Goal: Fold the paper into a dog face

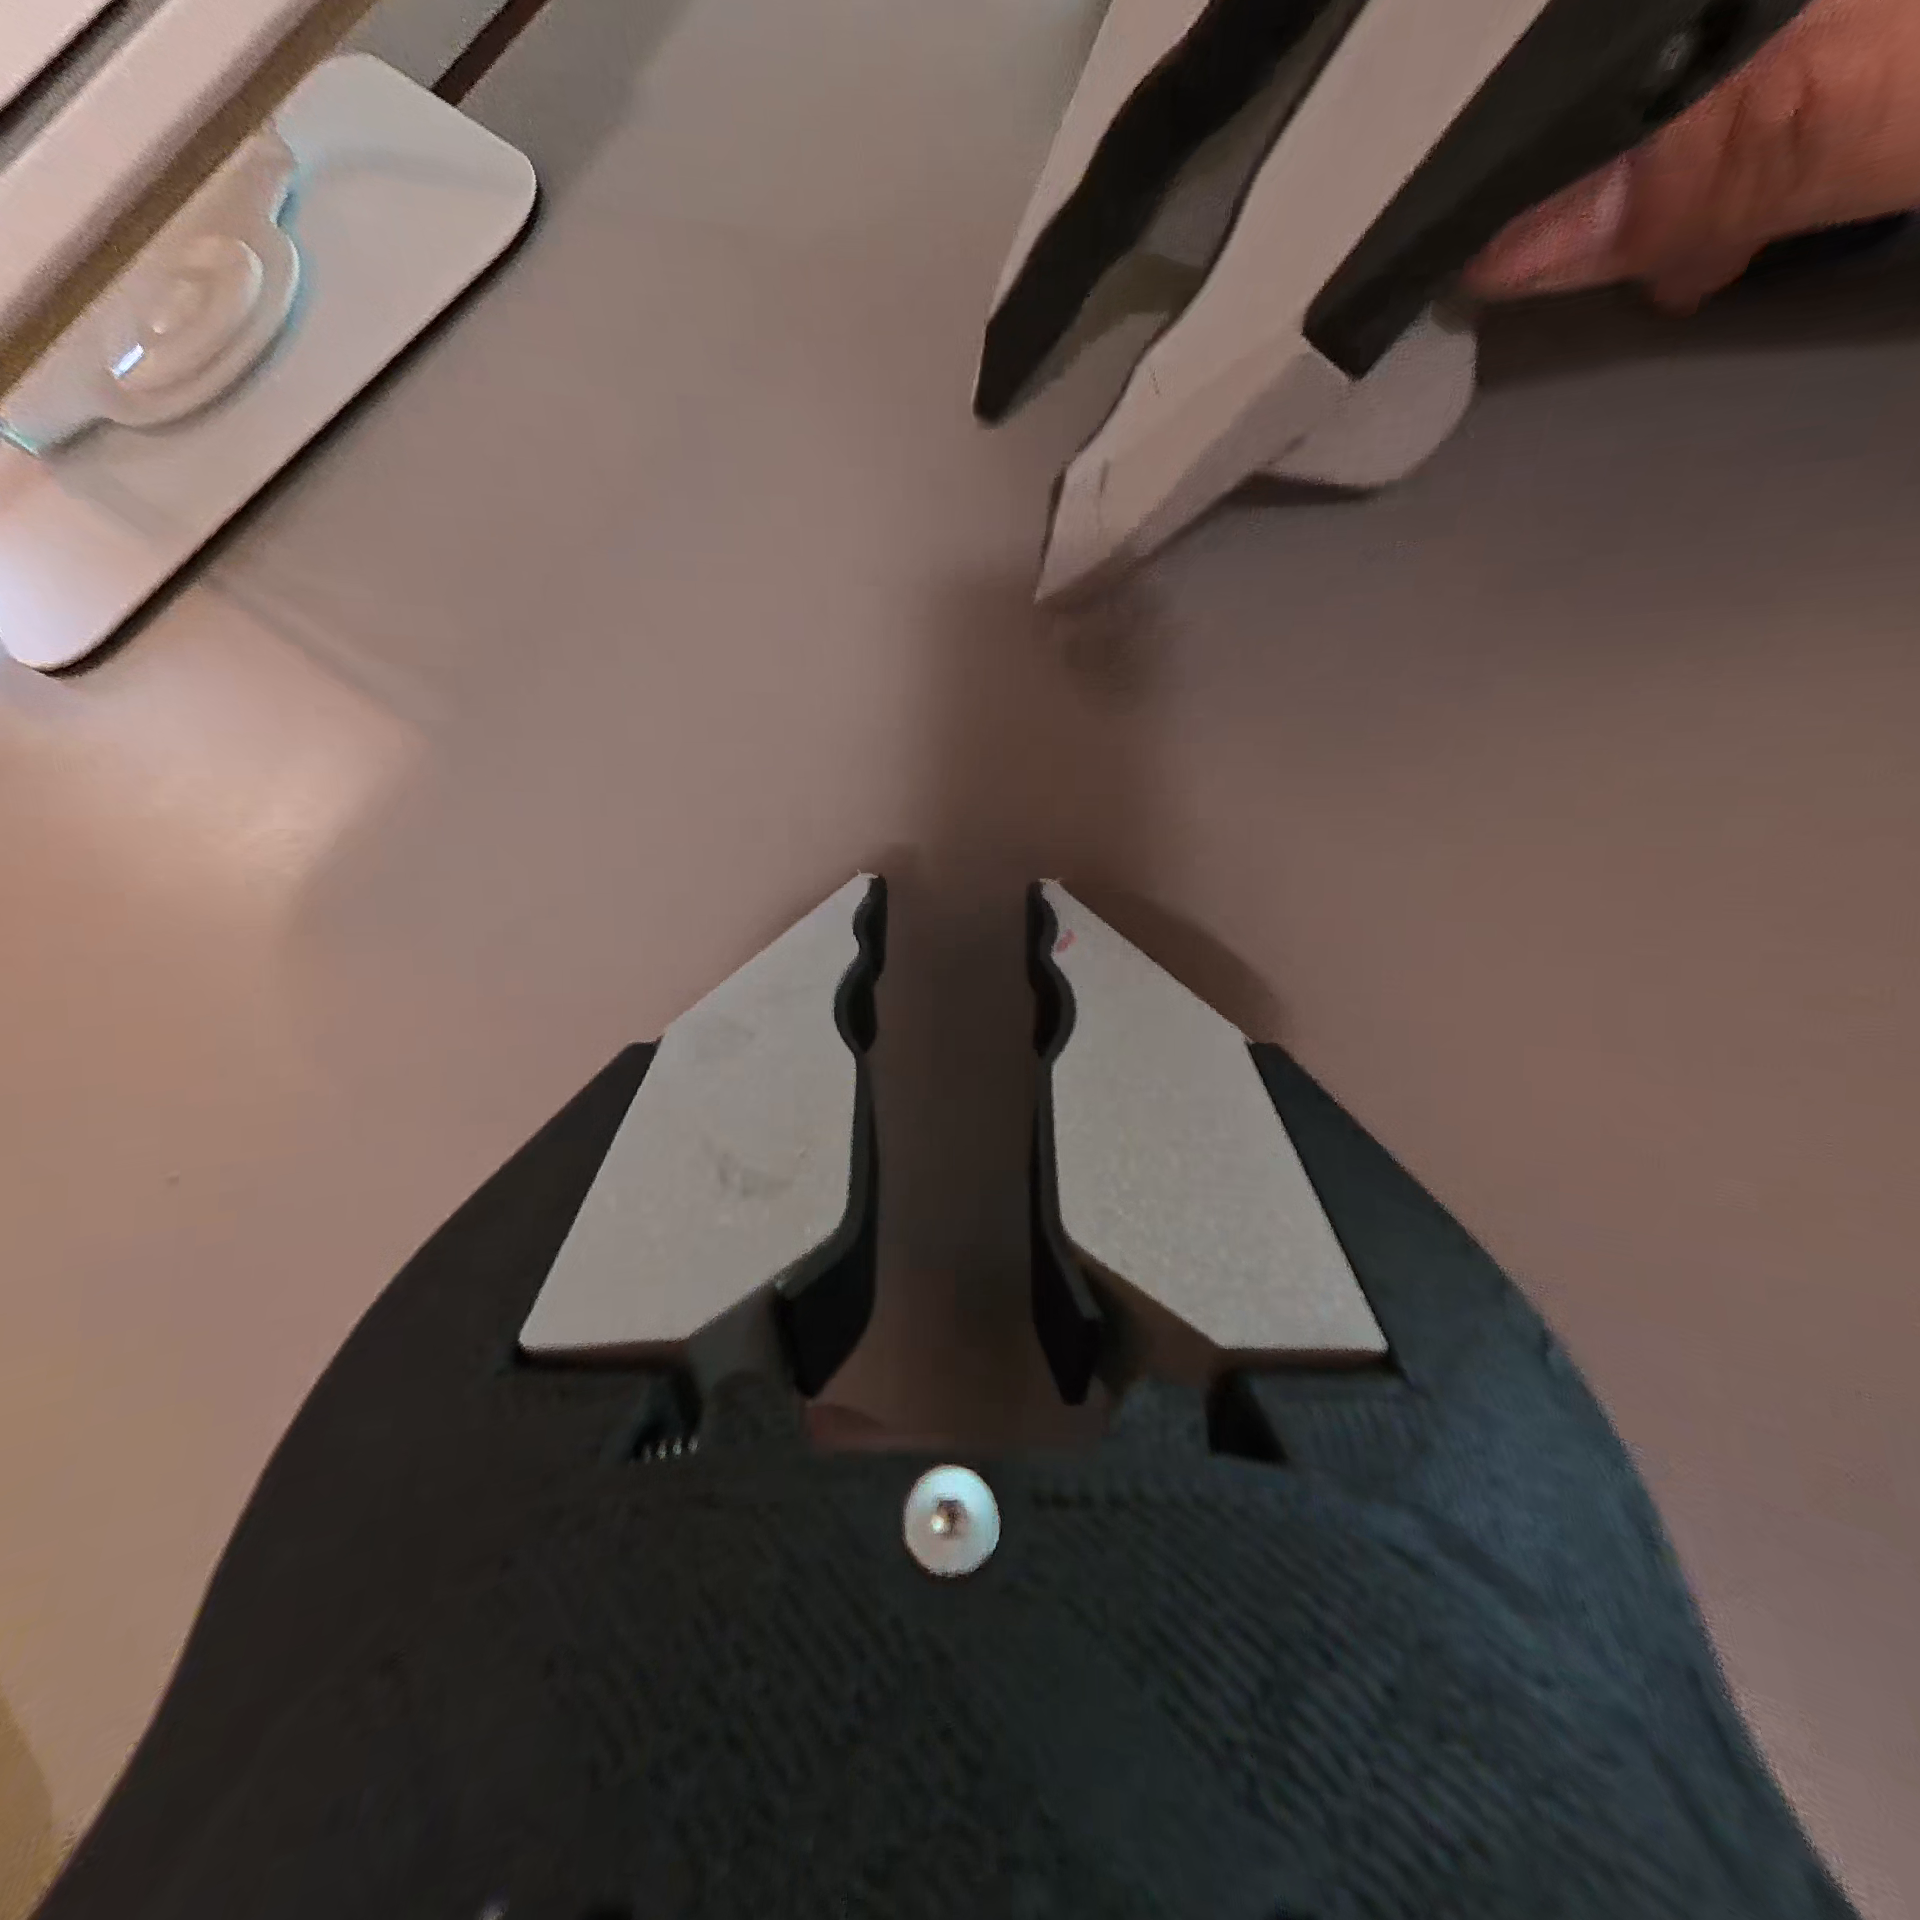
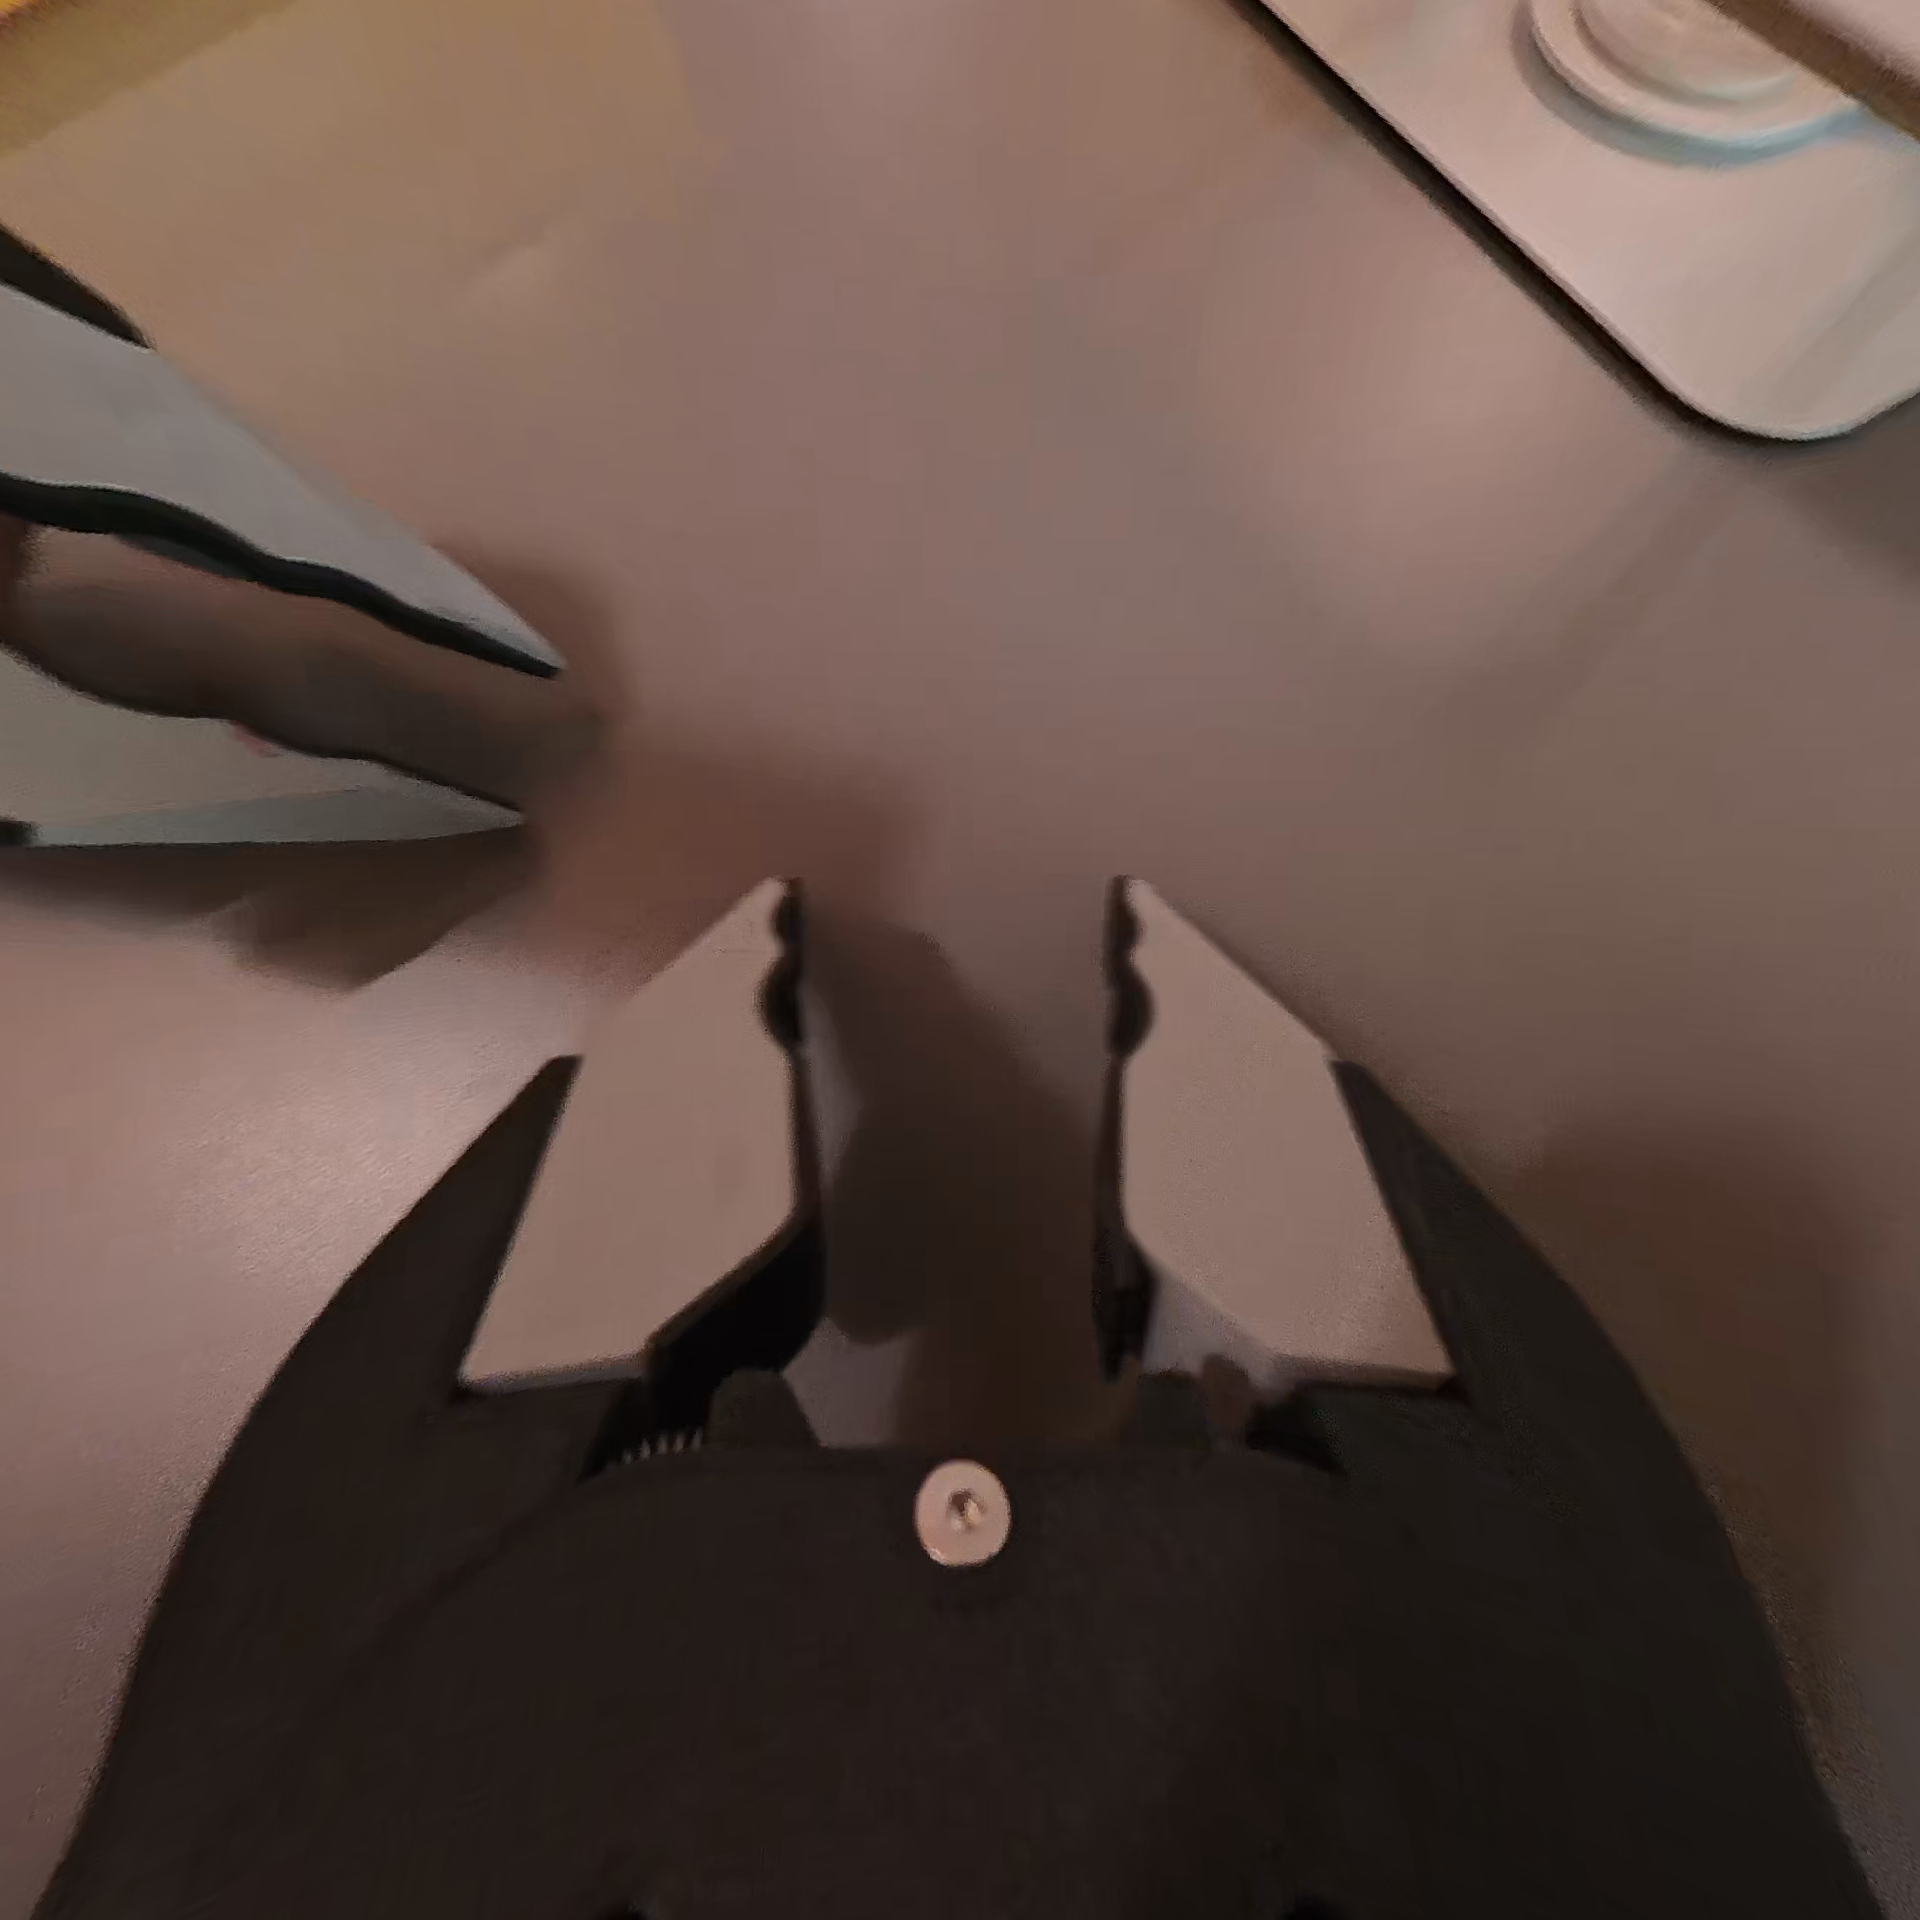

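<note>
The left gripper point(image 1: 956, 883) hangs over a bare brown table point(image 1: 623, 727), its fingers released with a narrow gap and nothing between them. The right gripper point(image 2: 954, 883) has its fingers spread wider, also holding nothing. Both point toward the same open stretch of table. A pale stand base point(image 1: 343, 343) with rounded edges sits well off to the side. The paper appears in neither view.
</note>
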A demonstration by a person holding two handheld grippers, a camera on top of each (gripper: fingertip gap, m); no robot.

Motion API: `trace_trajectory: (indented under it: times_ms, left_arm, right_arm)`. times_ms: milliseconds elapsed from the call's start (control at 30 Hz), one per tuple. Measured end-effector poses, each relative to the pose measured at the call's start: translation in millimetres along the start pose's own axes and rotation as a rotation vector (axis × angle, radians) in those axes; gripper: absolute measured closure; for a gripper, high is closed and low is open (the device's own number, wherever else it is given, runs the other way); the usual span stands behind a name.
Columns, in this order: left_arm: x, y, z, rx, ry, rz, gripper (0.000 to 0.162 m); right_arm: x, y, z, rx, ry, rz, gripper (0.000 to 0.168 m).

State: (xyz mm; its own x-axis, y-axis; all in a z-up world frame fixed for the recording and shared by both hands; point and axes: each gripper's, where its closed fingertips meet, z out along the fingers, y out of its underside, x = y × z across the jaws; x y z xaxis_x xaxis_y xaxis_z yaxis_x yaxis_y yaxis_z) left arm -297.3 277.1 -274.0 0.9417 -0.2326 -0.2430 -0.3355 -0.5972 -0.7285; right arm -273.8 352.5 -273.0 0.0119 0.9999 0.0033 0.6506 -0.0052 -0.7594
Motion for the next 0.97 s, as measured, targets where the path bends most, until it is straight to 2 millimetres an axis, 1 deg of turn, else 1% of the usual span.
trace_trajectory:
  times_ms: [33, 100, 167, 233, 267, 333, 467, 600, 733, 967]
  left_arm:
    - [-0.1, -0.2, -0.1, 0.002, -0.007, 0.012, 0.137]
    - [-1.4, 0.0, -0.6, 0.004, -0.011, 0.016, 0.136]
    - [-5.5, 1.5, -1.2, 0.002, -0.015, -0.002, 0.133]
    - [-10.7, 3.9, -1.8, -0.002, -0.017, -0.029, 0.131]
    - [-13.0, 5.0, -2.1, -0.004, -0.015, -0.044, 0.130]
    - [-17.6, 6.9, -2.6, -0.007, -0.010, -0.081, 0.130]
    - [-26.3, 6.0, -6.0, 0.025, 0.011, -0.179, 0.129]
    - [-33.1, 4.8, -10.3, 0.059, 0.016, -0.236, 0.130]
    - [-35.7, 3.7, -14.0, 0.076, -0.024, -0.209, 0.131]
    - [-32.8, 6.8, -12.7, 0.050, -0.044, -0.153, 0.131]
  right_arm:
    - [-1.8, -3.8, -2.8, 0.028, -0.005, -0.018, 0.126]
    - [1.3, -11.1, -7.8, 0.075, 0.030, -0.047, 0.126]
    - [9.3, -17.5, -12.4, 0.118, 0.102, -0.060, 0.126]
    - [17.8, -20.3, -16.3, 0.147, 0.180, -0.078, 0.127]
    - [19.6, -20.8, -18.1, 0.153, 0.204, -0.093, 0.128]
    - [20.6, -21.3, -21.5, 0.163, 0.231, -0.108, 0.125]
    - [17.1, -19.2, -27.5, 0.172, 0.223, -0.106, 0.114]
    - [22.9, -12.0, -26.6, 0.144, 0.240, -0.097, 0.110]
    - [23.8, -9.9, -26.2, 0.137, 0.228, -0.080, 0.111]
    - [22.4, -5.9, -23.2, 0.113, 0.198, -0.072, 0.114]
